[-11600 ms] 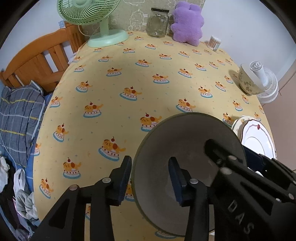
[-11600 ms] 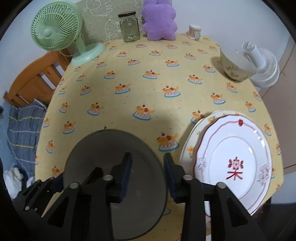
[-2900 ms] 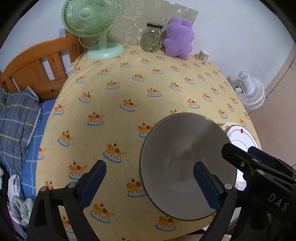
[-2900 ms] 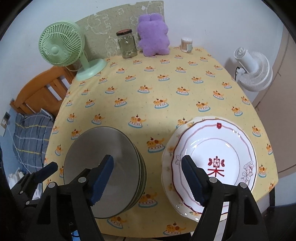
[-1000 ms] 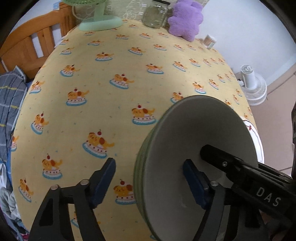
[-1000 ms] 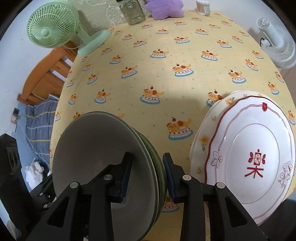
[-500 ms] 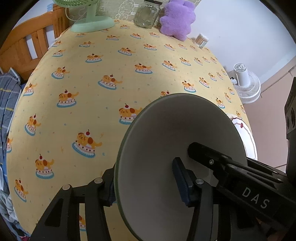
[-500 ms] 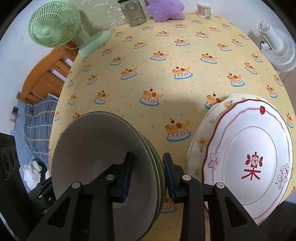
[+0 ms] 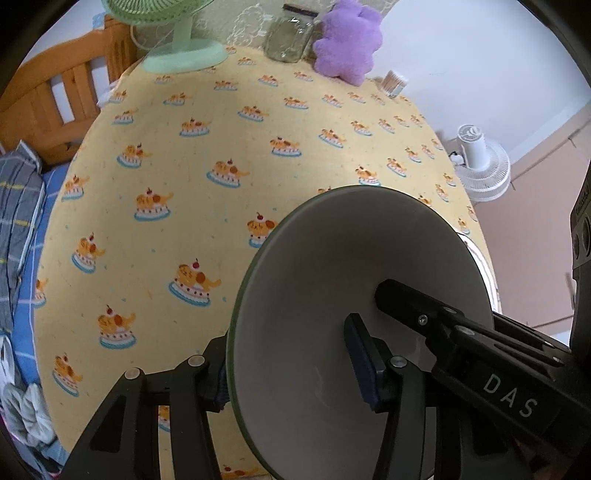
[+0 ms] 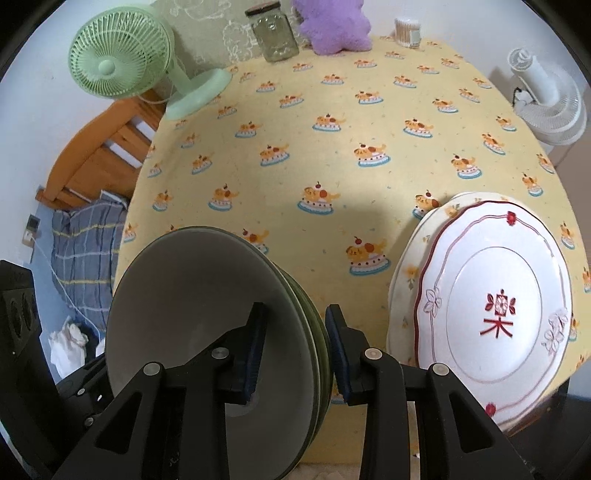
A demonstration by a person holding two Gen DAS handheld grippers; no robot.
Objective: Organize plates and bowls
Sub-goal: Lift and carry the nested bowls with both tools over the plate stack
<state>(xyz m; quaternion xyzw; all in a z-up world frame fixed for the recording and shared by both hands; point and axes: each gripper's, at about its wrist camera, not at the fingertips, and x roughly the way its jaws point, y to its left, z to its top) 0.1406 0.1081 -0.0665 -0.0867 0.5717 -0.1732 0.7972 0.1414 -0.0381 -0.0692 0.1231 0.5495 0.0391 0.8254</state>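
A stack of grey-green bowls (image 10: 207, 295) hangs tilted above the near edge of the yellow table (image 10: 332, 166). My right gripper (image 10: 295, 325) is shut on its right rim, one pad inside the top bowl and one under the stack. In the left wrist view the same stack of bowls (image 9: 362, 280) fills the lower right. My left gripper (image 9: 291, 365) is shut on its left rim, with the outer finger mostly hidden behind it. White plates with red trim (image 10: 495, 295) lie stacked on the table to the right, apart from the bowls.
At the table's far side stand a green fan (image 10: 118, 55), a glass jar (image 10: 275, 33), a purple plush toy (image 10: 332, 26) and a cotton-swab tub (image 10: 406, 31). A white floor fan (image 10: 546, 96) is beyond the right edge, a wooden bed frame (image 10: 99, 158) to the left.
The left jaws, wide around the stack's rim a second ago, have closed on it. Both grippers have risen a little with the stack.
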